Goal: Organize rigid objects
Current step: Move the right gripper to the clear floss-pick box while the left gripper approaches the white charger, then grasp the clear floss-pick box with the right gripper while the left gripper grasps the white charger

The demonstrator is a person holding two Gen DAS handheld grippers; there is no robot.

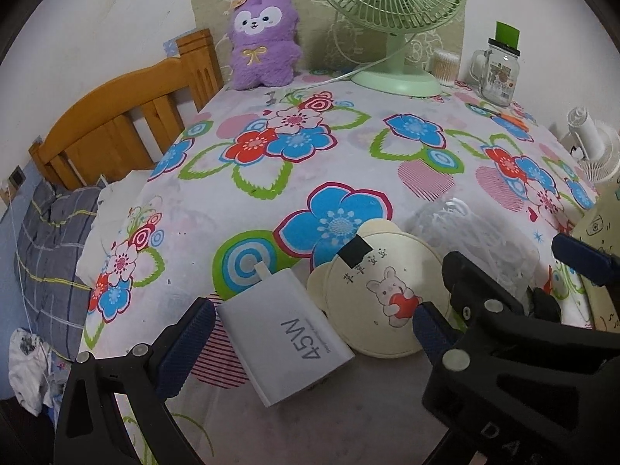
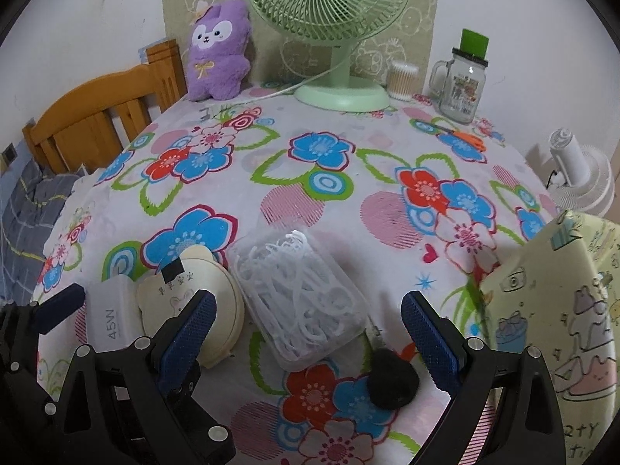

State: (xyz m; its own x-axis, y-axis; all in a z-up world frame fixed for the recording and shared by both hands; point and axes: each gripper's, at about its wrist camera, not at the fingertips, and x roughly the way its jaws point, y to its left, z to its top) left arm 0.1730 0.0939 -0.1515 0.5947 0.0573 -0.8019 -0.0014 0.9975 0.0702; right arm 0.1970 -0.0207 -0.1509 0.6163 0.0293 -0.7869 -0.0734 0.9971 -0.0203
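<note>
On the flowered tablecloth (image 1: 348, 178) lies a white 45W charger (image 1: 286, 333), flat between the fingers of my open left gripper (image 1: 310, 337). Its left edge is close to the left finger (image 1: 190, 345). A cream round case with a bunny picture (image 1: 383, 294) leans against the charger's right side. In the right wrist view, my open right gripper (image 2: 310, 333) straddles a clear box of white floss picks (image 2: 306, 302) without touching it. A black fuzzy lump (image 2: 393, 383) sits near the right finger (image 2: 430, 337). The charger (image 2: 110, 321) and the cream case (image 2: 201, 310) lie at the left.
At the back stand a green fan (image 2: 333, 11), a purple plush (image 2: 217, 50), a cotton swab box (image 2: 403, 81) and a glass mug jar (image 2: 463, 85). Orange scissors (image 2: 469, 139) lie nearby. A yellow patterned box (image 2: 550, 310) stands at right, and a wooden headboard (image 1: 116, 124) at left.
</note>
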